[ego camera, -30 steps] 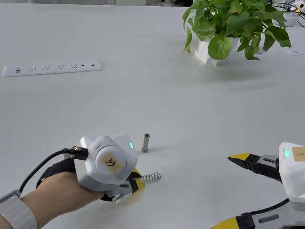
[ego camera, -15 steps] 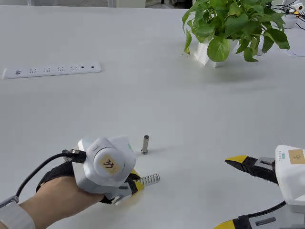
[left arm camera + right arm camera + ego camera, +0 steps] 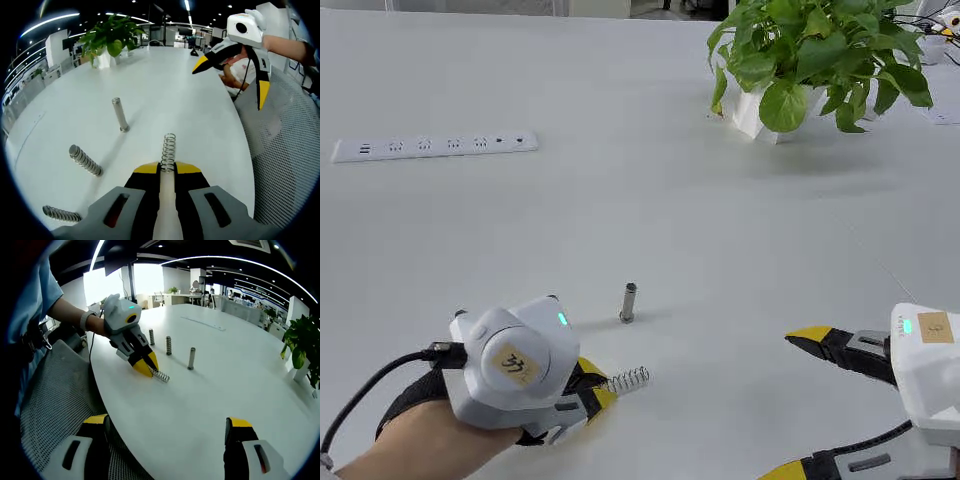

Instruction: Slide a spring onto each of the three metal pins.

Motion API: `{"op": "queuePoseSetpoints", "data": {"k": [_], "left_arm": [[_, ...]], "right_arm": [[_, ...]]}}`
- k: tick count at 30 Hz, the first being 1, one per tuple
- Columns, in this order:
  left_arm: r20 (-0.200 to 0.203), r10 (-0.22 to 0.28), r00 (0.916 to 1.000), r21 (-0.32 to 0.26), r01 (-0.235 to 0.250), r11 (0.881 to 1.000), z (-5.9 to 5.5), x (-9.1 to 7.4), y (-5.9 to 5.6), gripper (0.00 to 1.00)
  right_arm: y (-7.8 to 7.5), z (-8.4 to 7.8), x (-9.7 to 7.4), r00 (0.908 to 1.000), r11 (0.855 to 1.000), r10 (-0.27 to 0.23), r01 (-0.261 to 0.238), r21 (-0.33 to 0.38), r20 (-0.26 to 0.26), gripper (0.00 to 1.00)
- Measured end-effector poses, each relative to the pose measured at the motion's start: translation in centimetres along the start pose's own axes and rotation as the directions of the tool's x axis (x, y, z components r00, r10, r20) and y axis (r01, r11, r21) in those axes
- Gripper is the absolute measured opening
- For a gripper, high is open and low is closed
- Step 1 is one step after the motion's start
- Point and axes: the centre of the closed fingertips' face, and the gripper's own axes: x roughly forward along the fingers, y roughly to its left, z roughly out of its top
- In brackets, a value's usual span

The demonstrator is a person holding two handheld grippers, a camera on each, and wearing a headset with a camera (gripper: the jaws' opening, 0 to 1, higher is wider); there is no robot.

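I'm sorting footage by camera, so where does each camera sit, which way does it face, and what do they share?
Head view: on the person's head, facing down at the table; the hand on the left gripper and the open right gripper show.
Left gripper view: on the left gripper, facing along its jaws, shut on the spring, toward the bare pin and plant.
Right gripper view: on the right gripper, facing between its open jaws toward the person's sleeve.
Shared: all show spring and bare pin.

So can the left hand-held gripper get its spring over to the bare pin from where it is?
Probably yes. The left hand-held gripper holds the spring by one end, the bare pin stands upright just beyond it, and nothing stands on the table between them.
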Motion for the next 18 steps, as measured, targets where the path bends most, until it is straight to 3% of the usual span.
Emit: {"op": "queuePoseSetpoints", "data": {"k": [4, 12, 18], "left_arm": [[0.017, 0.011, 0.9998, -0.015, -0.011, 1.000, -0.1, -0.6, -0.2, 0.06], [0.105, 0.030, 0.9940, -0.042, -0.026, 0.999, 0.8, -2.8, -1.2, 0.06], [0.138, 0.036, 0.9898, -0.040, -0.030, 0.999, 0.6, -4.3, -2.0, 0.06]], "right_arm": [[0.3, 0.6, 0.3, 0.9999, 1.000, 0.013, -0.013, -0.003, 0.008, 0.95], [1.2, 3.1, 1.6, 0.9956, 0.997, 0.076, -0.075, -0.021, 0.055, 0.94], [2.5, 4.8, 2.8, 0.9893, 0.987, 0.137, -0.132, -0.086, 0.051, 0.93]]}}
